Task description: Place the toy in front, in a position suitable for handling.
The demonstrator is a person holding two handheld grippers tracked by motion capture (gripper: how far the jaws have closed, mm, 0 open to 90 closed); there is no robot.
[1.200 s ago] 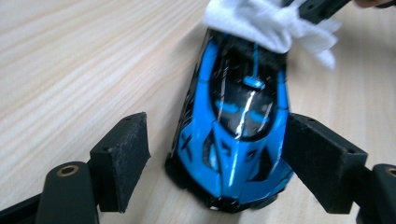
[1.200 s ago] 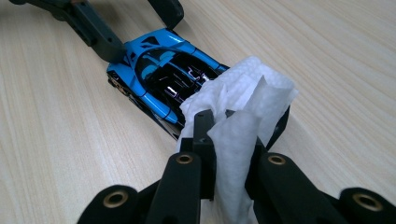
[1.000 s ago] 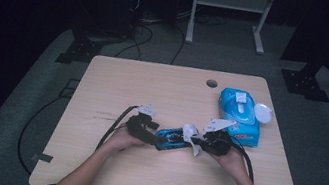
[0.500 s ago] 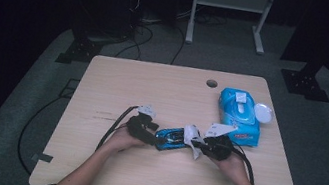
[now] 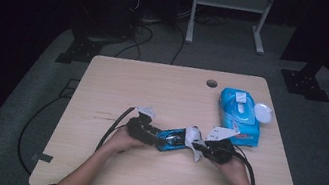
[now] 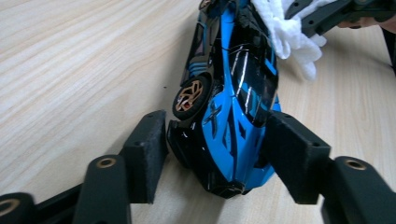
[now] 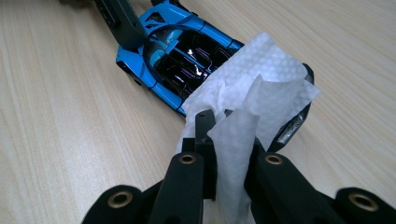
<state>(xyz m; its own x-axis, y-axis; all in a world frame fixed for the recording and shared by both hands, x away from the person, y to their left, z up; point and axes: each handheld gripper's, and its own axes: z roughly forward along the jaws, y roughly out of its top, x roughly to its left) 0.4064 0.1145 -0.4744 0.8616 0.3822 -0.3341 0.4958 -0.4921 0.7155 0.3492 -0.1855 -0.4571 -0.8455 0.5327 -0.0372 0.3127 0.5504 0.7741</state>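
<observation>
a blue and black toy car (image 6: 233, 116) with bronze wheels, a white dimpled wipe (image 7: 247, 98), black tongs (image 7: 219, 140).

Open tabletop at the frame's left, clutter at the right

The table (image 5: 118, 85) lies bare across its upper left and along the bottom edge; the wipes pack (image 5: 238, 116) (its round lid (image 5: 263, 112) just beside) blocks the right, toy car (image 5: 172, 138) mid-frame.

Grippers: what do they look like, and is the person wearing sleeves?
Both are black. Left gripper has two flat arms with brass-coloured rivets and blocky foam-like pads; right gripper is built alike. Each carries a grey three-cornered plate on top and trails a black cable. Forearms show no sleeves.
</observation>
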